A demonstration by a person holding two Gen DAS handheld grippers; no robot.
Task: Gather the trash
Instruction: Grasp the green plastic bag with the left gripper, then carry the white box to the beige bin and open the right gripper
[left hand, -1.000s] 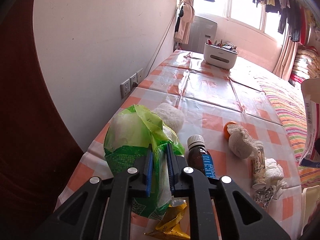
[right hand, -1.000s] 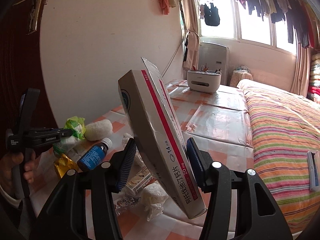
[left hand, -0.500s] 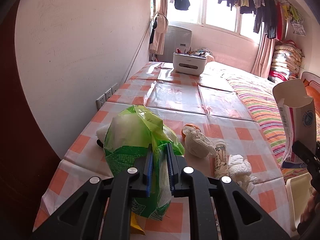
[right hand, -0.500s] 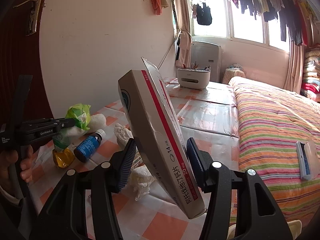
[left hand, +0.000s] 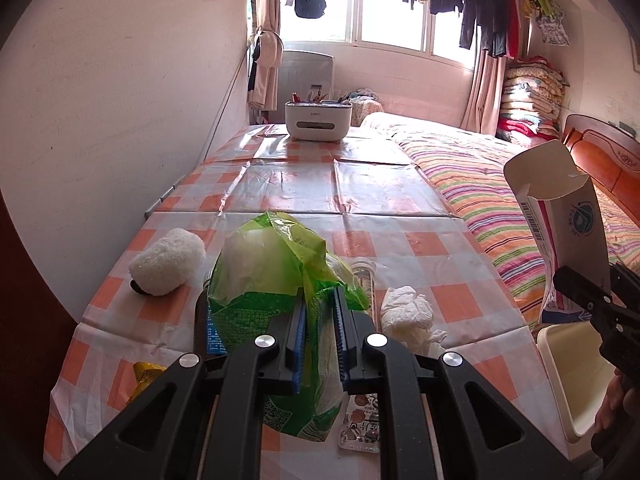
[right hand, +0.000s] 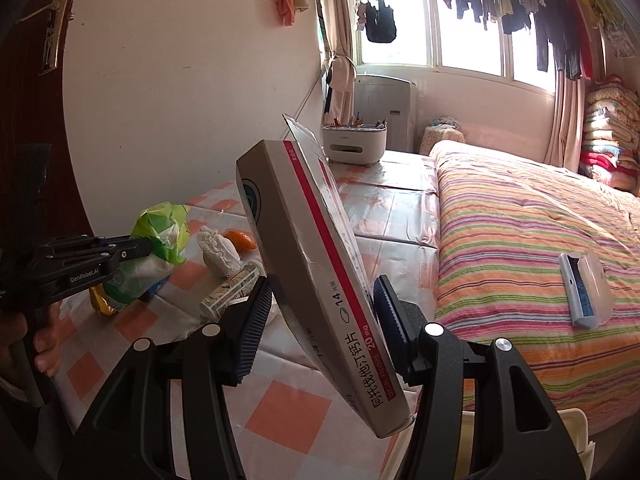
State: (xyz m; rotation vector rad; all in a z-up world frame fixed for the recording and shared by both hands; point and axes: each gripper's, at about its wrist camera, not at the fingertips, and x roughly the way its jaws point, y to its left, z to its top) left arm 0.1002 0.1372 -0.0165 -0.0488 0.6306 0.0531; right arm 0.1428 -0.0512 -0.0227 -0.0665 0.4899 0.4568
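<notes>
In the left wrist view, the left tool (left hand: pixel 319 332) fills the bottom centre of the frame, its 2 blue pads clenched on the twisted neck of a green plastic bag (left hand: pixel 272 280), which bulges above and hangs below the pads. Under the bag's lower edge a small printed sachet (left hand: pixel 360 428) lies flat on the desk (left hand: pixel 360 196), whose cloth is checked orange and white. Just right of the bag sits a crumpled white tissue (left hand: pixel 408 314); behind the bag, a small capped bottle (left hand: pixel 364 274) is partly hidden. At the left of the frame lies a fluffy white ball (left hand: pixel 168 262), and at the lower left a yellow wrapper (left hand: pixel 146 374) peeks out beside the tool's arm. At the upper centre, at the desk's far end, stands a white organiser box (left hand: pixel 318 120).

At the right edge of this view a cream bin (left hand: pixel 576 376) sits below the desk edge, with the other tool above it.

In the right wrist view, the right tool (right hand: pixel 320 324) at the bottom centre grips a long medicine carton (right hand: pixel 312 272) between its 2 pads; the carton tilts toward the upper left with its end flap open. A striped bed (right hand: pixel 520 232) fills the right half, with a white and blue lint brush (right hand: pixel 586 290) lying on it. At the left edge, a hand (right hand: pixel 44 336) holds the left tool's handle.
</notes>
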